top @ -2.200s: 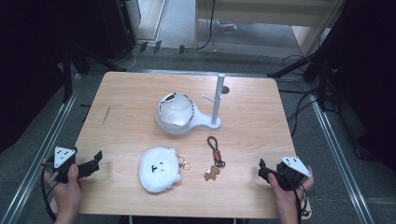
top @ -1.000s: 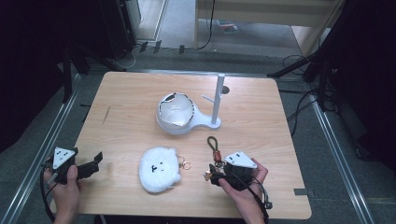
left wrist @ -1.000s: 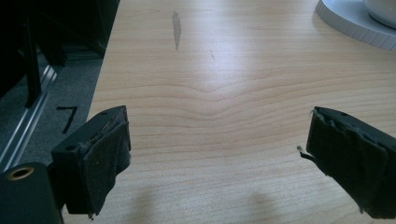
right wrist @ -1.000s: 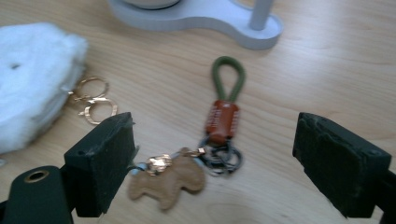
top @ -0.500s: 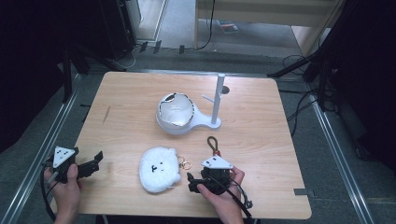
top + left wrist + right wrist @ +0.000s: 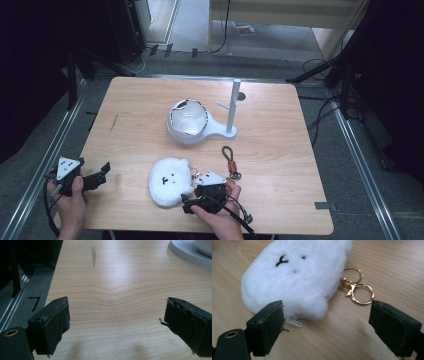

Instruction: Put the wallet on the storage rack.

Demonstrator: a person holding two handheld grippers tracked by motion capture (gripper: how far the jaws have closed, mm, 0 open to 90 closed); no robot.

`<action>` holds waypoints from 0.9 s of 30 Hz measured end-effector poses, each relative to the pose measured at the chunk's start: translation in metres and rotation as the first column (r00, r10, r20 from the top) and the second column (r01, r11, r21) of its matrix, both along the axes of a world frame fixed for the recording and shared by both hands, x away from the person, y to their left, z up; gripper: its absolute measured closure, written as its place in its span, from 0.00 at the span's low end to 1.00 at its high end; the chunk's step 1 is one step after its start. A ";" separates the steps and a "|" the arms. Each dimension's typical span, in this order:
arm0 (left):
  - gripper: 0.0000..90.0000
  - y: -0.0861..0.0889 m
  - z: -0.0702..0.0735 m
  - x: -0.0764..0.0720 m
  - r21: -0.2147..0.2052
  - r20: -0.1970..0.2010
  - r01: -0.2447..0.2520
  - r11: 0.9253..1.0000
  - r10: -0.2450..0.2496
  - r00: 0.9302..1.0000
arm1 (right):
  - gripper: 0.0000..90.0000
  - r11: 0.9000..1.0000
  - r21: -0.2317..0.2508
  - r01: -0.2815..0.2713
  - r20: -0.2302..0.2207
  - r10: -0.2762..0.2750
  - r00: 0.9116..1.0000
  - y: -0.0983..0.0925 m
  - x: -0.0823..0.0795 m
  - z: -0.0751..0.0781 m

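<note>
The wooden table (image 6: 280,125) sits in a dark room, rails along both sides. My right gripper (image 6: 192,204) has swept in from the table's right edge to the near middle, and its jaws stand spread, holding nothing, just short of the white plush (image 6: 297,277). The gold rings (image 6: 357,291) lie against the plush's right side. I judge the grasp comes next. My left gripper (image 6: 102,172) has kept still at the left edge, jaws apart over bare wood.
</note>
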State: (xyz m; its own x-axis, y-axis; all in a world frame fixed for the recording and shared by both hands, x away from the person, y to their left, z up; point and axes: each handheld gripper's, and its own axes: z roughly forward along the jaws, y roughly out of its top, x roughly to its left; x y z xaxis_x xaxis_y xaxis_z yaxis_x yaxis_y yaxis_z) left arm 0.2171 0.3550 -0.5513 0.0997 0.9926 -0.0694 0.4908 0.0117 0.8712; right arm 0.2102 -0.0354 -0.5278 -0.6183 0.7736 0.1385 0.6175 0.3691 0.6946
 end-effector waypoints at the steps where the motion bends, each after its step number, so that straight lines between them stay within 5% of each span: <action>1: 0.08 0.000 0.000 0.000 0.000 0.000 0.000 1.000 0.000 1.000 | 0.15 1.000 0.000 0.000 0.000 0.000 1.000 0.000 0.000 0.000; 14: 0.08 0.001 0.000 0.000 -0.005 -0.003 0.000 1.000 0.000 1.000 | 0.19 1.000 -0.024 0.001 -0.038 -0.002 0.999 0.027 0.004 -0.004; 20: 0.08 0.001 0.000 0.000 -0.004 -0.004 0.001 1.000 -0.001 1.000 | 0.19 0.998 0.049 0.045 -0.091 -0.040 0.995 0.035 0.009 -0.006; 27: 0.08 0.001 0.000 0.000 -0.006 -0.007 0.001 1.000 -0.001 1.000 | 0.16 0.995 0.068 0.067 -0.112 -0.059 0.992 0.046 0.007 -0.008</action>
State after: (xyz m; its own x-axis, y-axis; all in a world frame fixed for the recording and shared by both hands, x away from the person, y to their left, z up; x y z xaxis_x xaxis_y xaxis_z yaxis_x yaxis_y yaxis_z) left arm 0.2171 0.3556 -0.5514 0.1003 0.9920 -0.0761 0.4969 0.0163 0.8677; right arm 0.2176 0.0102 -0.5355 -0.5466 0.7964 0.2588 0.7118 0.2790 0.6446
